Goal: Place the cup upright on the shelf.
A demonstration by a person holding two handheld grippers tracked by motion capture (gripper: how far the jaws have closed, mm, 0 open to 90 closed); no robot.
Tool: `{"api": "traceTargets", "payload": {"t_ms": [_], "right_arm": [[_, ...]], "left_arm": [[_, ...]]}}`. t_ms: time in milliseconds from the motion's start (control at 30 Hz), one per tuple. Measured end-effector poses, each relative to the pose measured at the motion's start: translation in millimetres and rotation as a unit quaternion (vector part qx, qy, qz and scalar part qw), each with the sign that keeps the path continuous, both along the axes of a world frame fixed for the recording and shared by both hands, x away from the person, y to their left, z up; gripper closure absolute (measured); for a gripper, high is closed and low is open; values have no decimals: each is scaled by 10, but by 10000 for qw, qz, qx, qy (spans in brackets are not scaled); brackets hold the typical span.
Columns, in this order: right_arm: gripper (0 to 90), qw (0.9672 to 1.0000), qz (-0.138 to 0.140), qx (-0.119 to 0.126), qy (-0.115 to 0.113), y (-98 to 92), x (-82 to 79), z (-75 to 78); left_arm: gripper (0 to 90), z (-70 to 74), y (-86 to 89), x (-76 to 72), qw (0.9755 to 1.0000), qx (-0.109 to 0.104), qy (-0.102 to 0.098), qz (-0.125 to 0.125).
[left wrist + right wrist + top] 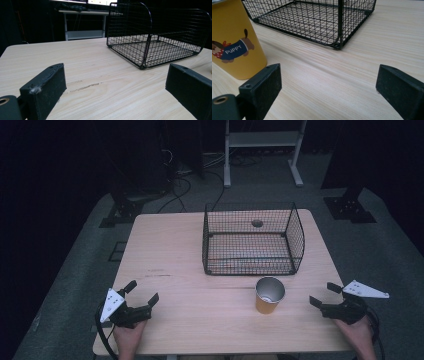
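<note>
Both grippers idle, jaws wide, empty: left gripper point(141, 293), right gripper point(326, 294). Yellow cup point(269, 295) upright on table point(170, 250), just before wire basket point(252, 242) (nearer right gripper). Risk: off-centre approach tips light cup; squeeze may dent it

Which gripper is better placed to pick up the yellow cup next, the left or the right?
Probably the right gripper: open, nearer the yellow metal-rimmed cup. The left gripper, also open, is farther.

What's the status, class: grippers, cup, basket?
Left gripper open, nothing held. Right gripper open, beside the yellow cup, not touching. Cup upright in front of the wire basket. Nothing between cup and basket.
</note>
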State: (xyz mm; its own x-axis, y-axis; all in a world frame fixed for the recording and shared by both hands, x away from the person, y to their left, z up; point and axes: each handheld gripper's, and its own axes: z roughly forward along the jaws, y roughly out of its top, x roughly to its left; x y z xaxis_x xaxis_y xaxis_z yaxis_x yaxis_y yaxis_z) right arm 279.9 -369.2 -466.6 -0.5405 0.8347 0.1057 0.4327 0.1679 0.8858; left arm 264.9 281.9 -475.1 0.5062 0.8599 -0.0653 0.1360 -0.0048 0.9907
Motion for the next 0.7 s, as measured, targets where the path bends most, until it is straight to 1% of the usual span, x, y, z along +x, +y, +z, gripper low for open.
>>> {"api": "traceTargets", "payload": {"t_ms": [200, 400, 700], "right_arm": [[33, 9999, 103, 44, -6, 40, 1, 47], [30, 9996, 250, 94, -33, 87, -53, 92], [26, 9989, 462, 118, 24, 154, -143, 102]], "left_arm": [[24, -3, -1, -9, 10000, 3, 3, -8], [24, -4, -4, -12, 10000, 20, 1, -34], [24, -3, -4, -9, 10000, 23, 1, -31]]}}
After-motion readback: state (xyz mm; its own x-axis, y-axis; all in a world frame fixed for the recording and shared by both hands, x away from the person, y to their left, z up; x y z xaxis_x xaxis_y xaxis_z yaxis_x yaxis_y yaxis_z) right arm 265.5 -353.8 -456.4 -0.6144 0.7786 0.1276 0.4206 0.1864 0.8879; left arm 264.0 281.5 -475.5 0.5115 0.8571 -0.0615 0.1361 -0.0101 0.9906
